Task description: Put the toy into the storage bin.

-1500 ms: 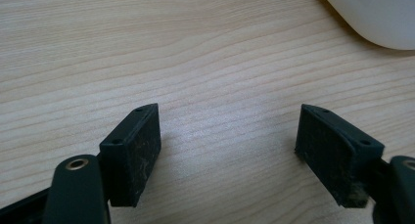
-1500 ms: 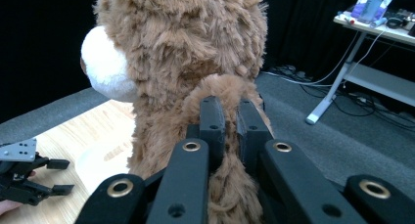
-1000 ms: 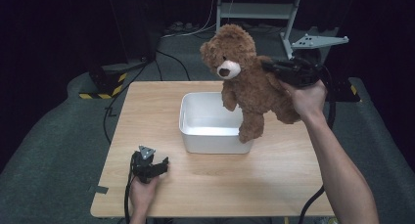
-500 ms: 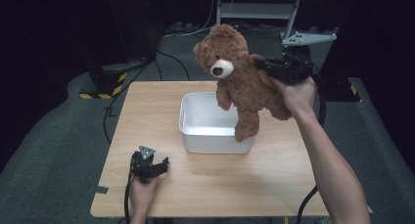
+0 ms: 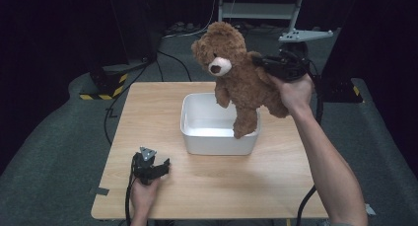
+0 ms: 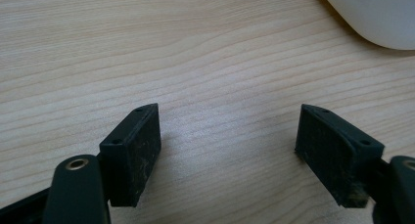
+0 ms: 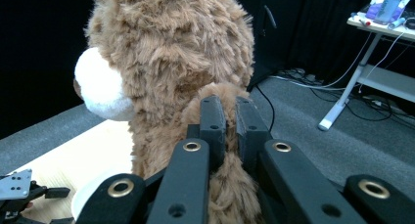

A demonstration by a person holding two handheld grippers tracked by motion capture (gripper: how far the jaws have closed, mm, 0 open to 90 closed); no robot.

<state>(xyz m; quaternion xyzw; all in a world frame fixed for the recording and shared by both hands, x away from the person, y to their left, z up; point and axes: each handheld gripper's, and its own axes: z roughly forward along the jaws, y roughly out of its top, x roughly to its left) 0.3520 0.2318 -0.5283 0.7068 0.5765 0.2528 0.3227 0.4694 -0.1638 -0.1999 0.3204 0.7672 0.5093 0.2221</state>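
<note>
— What's the biggest thing in front of you?

— The rectangular light-wood table (image 5: 148, 112), filling the middle of the high view, with dark grey carpet around it. On it, a little right of centre, sits the white rounded plastic tub (image 5: 197, 132); its corner also shows at the upper right of my left gripper view (image 6: 386, 18).

— And the toy?

— The fluffy brown teddy bear with a white muzzle (image 5: 241, 78) hangs in the air in the upper middle of the high view, above the tub's right end, one foot dangling over the rim. In my right gripper view it takes up the upper left and centre (image 7: 171, 53).

— What's holding it?

— My right gripper (image 5: 276, 68), at the upper right of the high view. Its jaws are clenched on one of the bear's arms; in its own view (image 7: 230, 116) the brown fur is pinched between the two black pads.

— Your other one?

— My left gripper (image 5: 156, 167) rests on the table at the lower left. Its jaws stand wide apart (image 6: 227, 150), nothing between them but bare wood.
</note>
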